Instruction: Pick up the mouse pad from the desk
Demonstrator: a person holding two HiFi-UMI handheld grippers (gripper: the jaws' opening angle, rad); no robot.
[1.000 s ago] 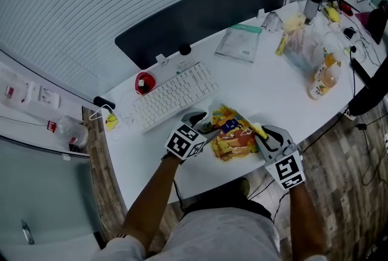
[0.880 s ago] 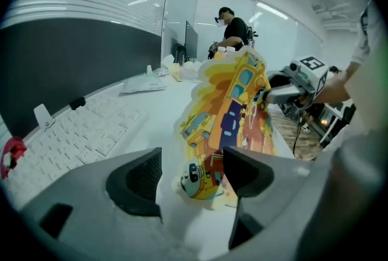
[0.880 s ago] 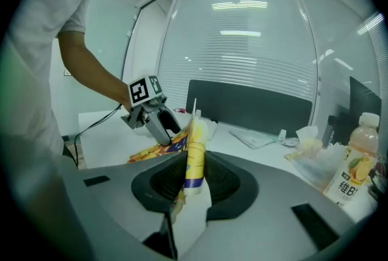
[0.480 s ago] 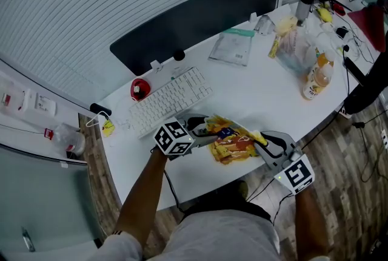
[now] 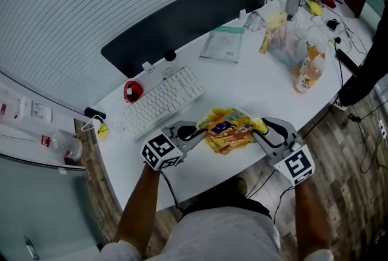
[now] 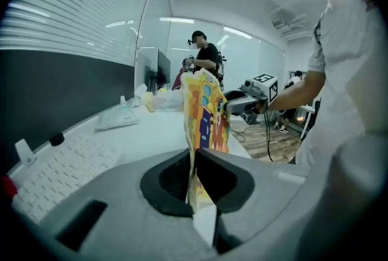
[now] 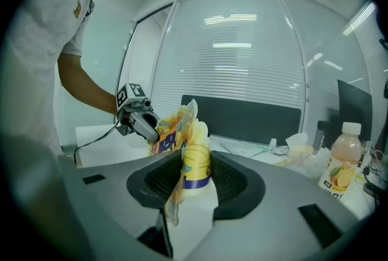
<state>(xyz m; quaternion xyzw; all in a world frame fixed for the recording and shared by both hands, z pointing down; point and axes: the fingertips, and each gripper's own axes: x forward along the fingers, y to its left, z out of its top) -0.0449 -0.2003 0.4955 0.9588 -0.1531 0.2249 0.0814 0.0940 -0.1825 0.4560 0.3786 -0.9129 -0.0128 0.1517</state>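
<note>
We have the left gripper (image 6: 194,164) pressed together on one edge of the mouse pad (image 5: 227,129); its jaws have just closed, and the thin sheet runs straight up from the slit between them. The right gripper (image 7: 193,176) pinches the opposite edge. Its jaws have just been widening, and a curled yellow fold of the pad fills the gap between them. The pad spans the two grippers, crumpled and partly on edge, above the near edge of the white desk (image 5: 260,93).

We cannot read the pad's yellow, orange and blue print. Its gripped edges vanish behind the jaws. We see our forearms only partly, cut off at the frame.

Further out, a white keyboard (image 5: 162,99) lies beside a small red object (image 5: 132,91), with a clear packet (image 5: 223,46) and a bottle of orange drink (image 5: 306,74) beyond. The clutter at the desk's far right end is too tangled to name. A dark panel (image 5: 182,17) backs the desk, slatted blinds rise behind it, and wood flooring (image 5: 357,150) shows on the right.
</note>
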